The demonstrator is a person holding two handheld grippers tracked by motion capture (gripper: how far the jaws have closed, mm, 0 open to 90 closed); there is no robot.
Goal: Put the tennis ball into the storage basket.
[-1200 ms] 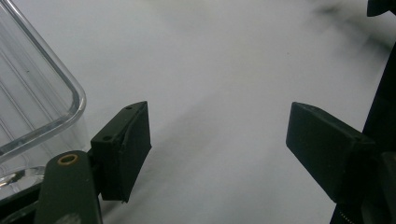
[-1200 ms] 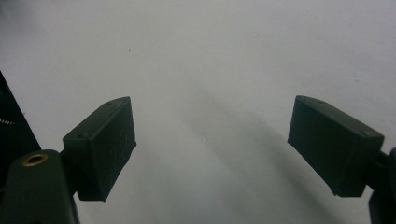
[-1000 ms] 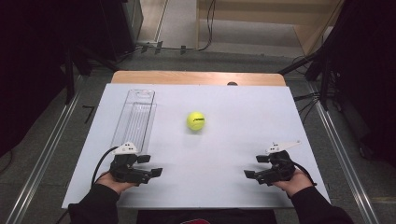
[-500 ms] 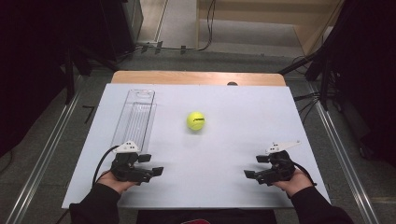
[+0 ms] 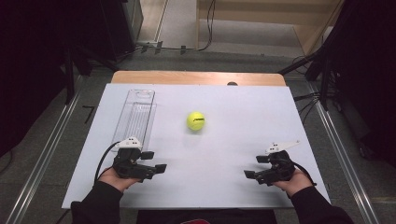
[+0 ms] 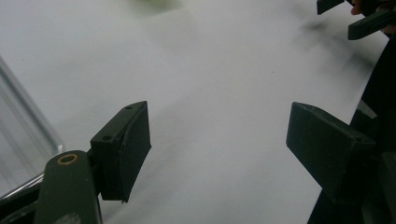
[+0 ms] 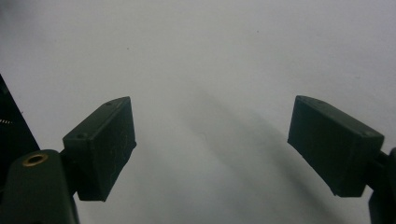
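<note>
A yellow-green tennis ball lies near the middle of the white table top. To its left a long clear plastic container lies lengthwise, and its edge appears at the left of the left gripper view. My left gripper rests at the front left, just below the container's near end, open and holding nothing. At the front right my right gripper is also open over bare table. Both point inward towards each other. The right gripper's jaws appear far off in the left gripper view.
A wooden strip borders the table's far edge. Metal rails run along the floor on both sides, with cables and dark stands behind. The person's dark sleeves come in at the front edge.
</note>
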